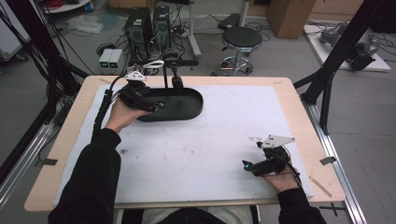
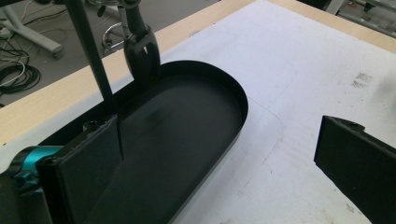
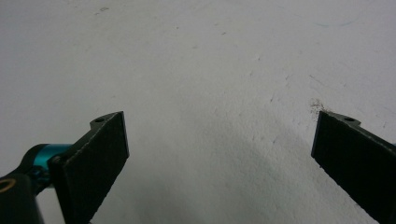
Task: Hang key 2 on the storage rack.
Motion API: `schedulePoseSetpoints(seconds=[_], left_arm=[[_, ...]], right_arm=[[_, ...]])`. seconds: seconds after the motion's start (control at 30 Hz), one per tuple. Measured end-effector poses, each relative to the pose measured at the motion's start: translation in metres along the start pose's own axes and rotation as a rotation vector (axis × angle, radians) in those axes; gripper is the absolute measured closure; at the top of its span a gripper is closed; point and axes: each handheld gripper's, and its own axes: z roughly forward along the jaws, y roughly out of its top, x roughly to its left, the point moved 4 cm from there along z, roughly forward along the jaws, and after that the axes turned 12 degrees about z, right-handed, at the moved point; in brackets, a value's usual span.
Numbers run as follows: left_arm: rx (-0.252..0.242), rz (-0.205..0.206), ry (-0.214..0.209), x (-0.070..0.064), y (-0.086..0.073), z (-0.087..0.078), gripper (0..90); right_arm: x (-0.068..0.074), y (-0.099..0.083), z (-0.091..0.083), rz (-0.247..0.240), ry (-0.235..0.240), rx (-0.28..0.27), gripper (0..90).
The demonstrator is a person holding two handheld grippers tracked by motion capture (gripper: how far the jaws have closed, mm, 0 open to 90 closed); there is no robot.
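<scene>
A black oval tray (image 1: 187, 109) lies on the white mat at the back left, with nothing inside it. My left gripper (image 1: 156, 106) is at the tray's left end, open wide. In the left gripper view (image 2: 219, 158) one jaw hangs over the tray floor (image 2: 177, 135) and the other over the mat, with the tray's rim between them. My right gripper (image 1: 246, 164) rests near the front right of the mat. It is open (image 3: 219, 158), with nothing but bare mat between its jaws.
A thin black rod (image 2: 93, 60) and a black clip-like piece (image 2: 141, 56) stand at the tray's far rim, under a small stand (image 1: 180, 62). The white mat (image 1: 210, 140) covers the wooden table. A stool (image 1: 240, 39) and computers sit beyond the table.
</scene>
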Motion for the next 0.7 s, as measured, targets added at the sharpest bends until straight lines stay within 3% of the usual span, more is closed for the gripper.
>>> schedulePoseSetpoints(seconds=[0.7], left_arm=[[-0.002,0.018,0.008,-0.014,-0.025,-0.039,1.7]], right_arm=[[0.001,0.000,0.000,0.000,-0.001,0.001,3.1]])
